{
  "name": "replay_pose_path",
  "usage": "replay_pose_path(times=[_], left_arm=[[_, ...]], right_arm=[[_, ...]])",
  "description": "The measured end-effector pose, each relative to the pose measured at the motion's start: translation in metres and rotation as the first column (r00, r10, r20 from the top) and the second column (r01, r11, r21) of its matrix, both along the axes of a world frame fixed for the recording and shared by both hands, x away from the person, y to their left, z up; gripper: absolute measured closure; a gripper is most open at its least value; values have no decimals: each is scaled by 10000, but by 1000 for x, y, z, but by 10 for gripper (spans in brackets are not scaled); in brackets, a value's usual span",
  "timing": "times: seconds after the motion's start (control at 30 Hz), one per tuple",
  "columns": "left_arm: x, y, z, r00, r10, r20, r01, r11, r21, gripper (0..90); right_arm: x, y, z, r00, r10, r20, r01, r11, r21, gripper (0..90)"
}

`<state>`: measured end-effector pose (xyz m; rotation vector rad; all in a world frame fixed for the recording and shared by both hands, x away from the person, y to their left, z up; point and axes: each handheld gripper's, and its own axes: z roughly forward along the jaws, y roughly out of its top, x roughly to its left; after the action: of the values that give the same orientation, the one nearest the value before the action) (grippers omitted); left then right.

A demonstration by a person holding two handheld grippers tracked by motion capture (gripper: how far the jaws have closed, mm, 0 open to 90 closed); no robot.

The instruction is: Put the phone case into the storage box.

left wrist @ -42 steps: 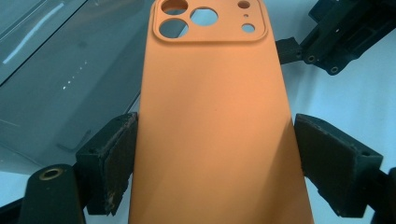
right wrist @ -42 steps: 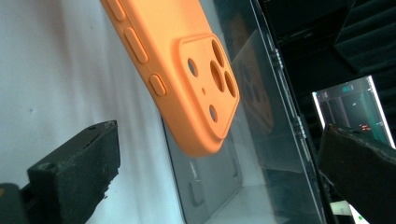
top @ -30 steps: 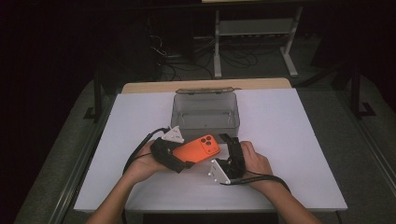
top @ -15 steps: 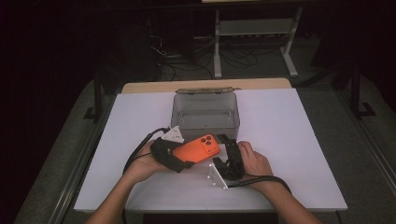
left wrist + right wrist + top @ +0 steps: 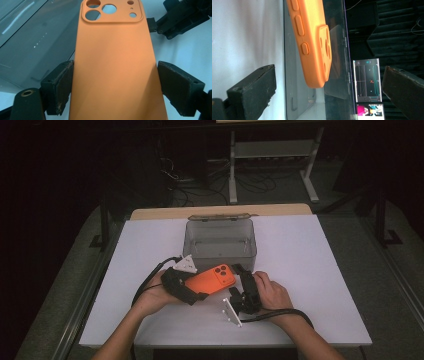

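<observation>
An orange phone case [image 5: 212, 279] with camera cut-outs hangs just above the white table [image 5: 310, 270], in front of a clear plastic box [image 5: 220, 240]. My left gripper [image 5: 197, 289] is shut on it from the left. In the left gripper view both pads press on the long sides of the case [image 5: 112, 62] at my left gripper [image 5: 115, 83]. My right gripper [image 5: 240, 272] lies on its side just right of the case, jaws wide apart. In the right gripper view the case [image 5: 312, 42] shows edge-on beyond my right gripper [image 5: 329, 92], untouched by either jaw.
The clear box [image 5: 337, 62] stands open at mid-table, its lid [image 5: 222, 217] hinged back. A wooden board [image 5: 220, 211] lies along the far edge. A metal stand [image 5: 272, 150] and cables sit on the dark floor beyond. A lit screen [image 5: 367, 80] glows in the background.
</observation>
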<state>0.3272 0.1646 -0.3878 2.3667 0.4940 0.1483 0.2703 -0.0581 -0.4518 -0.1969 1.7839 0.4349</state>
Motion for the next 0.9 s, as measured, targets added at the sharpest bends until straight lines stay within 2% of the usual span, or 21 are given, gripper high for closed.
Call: replay_pose_path(times=[0.53, 0.9], left_arm=[[0, 1, 1, 9999, 103, -3, -103, 9999, -3, 166], [1, 2, 3, 9999, 158, -1, -158, 9999, -28, 166]], right_arm=[[-2, 5, 1, 9999, 67, 118, -67, 10000, -33, 0], [-2, 16, 4, 9989, 255, 399, -247, 9995, -201, 0]])
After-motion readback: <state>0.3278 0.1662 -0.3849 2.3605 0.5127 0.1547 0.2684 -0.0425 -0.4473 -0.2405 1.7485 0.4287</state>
